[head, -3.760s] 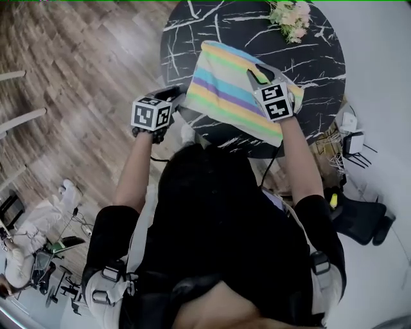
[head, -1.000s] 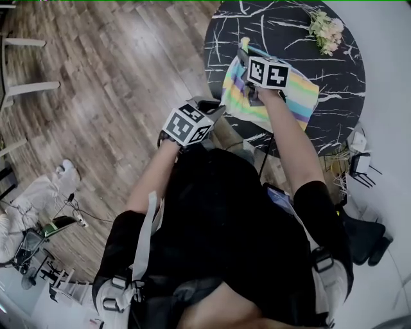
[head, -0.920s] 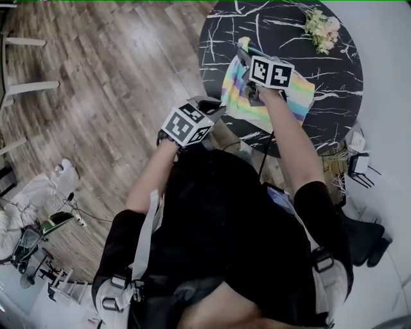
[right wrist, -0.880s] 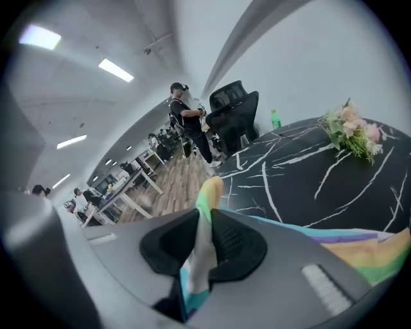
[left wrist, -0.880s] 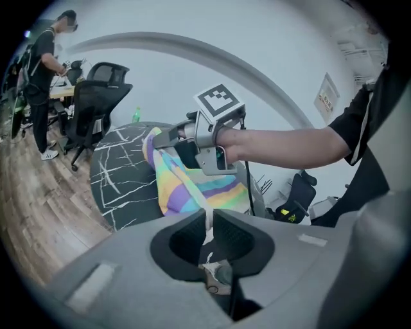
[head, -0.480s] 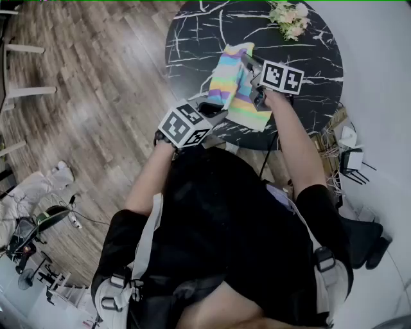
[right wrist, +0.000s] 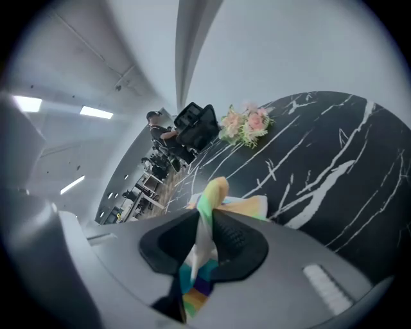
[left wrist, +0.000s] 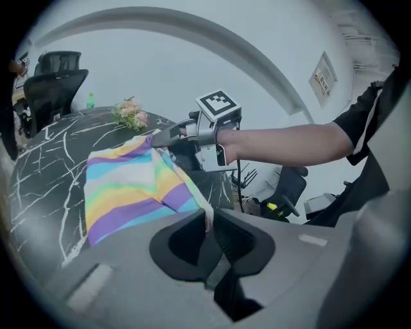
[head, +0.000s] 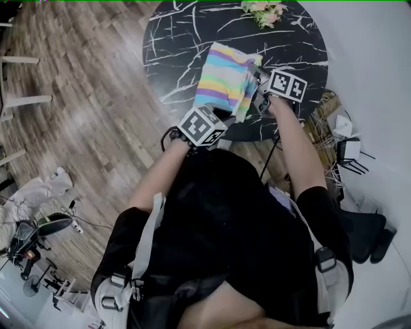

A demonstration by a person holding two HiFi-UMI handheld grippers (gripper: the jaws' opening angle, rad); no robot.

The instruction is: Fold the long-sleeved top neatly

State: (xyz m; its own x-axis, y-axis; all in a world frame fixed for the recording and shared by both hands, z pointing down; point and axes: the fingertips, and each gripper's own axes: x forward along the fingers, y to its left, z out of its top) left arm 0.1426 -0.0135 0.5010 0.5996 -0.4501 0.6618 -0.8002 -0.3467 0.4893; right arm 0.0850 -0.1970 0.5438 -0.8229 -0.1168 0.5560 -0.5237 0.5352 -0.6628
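The pastel-striped long-sleeved top point(head: 225, 78) lies partly folded on the round black marble table point(head: 173, 45). My left gripper point(head: 225, 121) is at the top's near edge, shut on a thin edge of the cloth point(left wrist: 207, 215). The striped top point(left wrist: 128, 189) spreads out to the left ahead of it. My right gripper point(head: 258, 72) is at the top's right side. Its jaws have just been opening a little, and a bunched striped fold point(right wrist: 207, 212) stays pinched between them. In the left gripper view the right gripper point(left wrist: 168, 137) holds a raised corner.
A small bouquet of flowers point(head: 262, 9) lies at the table's far edge, also visible as the bouquet point(right wrist: 244, 125). Wire racks and cables point(head: 343, 144) stand on the floor right of the table. Black office chairs point(left wrist: 58, 77) are behind it. Wooden floor lies to the left.
Both grippers have moved right across the table. The right one carried its cloth corner from the top's far left to its right side. The left one came from off the table to the near edge.
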